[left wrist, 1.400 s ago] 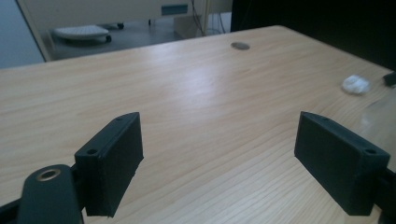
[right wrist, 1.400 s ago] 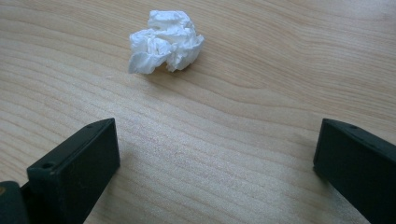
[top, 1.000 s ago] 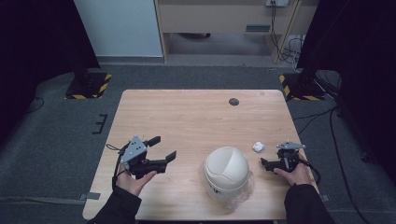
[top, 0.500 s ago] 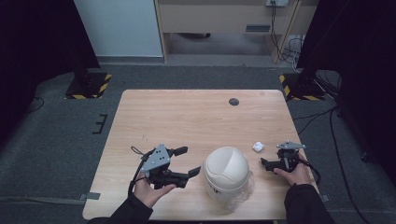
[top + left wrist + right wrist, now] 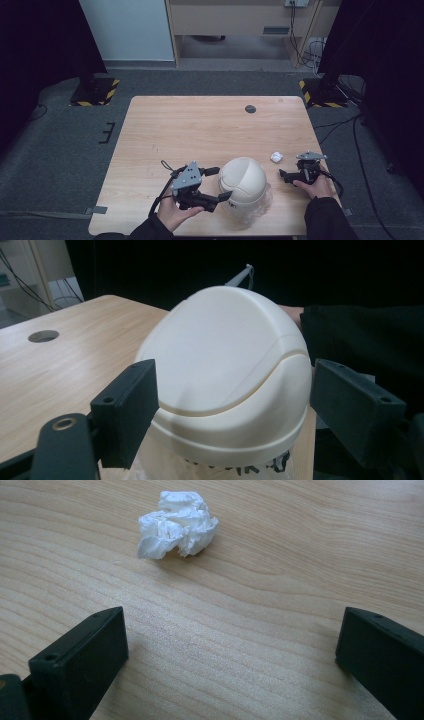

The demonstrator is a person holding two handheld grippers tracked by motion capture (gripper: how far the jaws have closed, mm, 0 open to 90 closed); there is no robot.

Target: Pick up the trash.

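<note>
White dome (image 5: 243, 181) sits near our edge of the wooden table (image 5: 200, 130), on a clear bag. We hold our left gripper (image 5: 220, 183) spread wide, one jaw on each side of the dome; we cannot tell whether they touch it. Our right gripper (image 5: 283, 174) is also spread, empty, low over the wood, pointing toward a crumpled tissue (image 5: 177, 525) lying just ahead.
</note>
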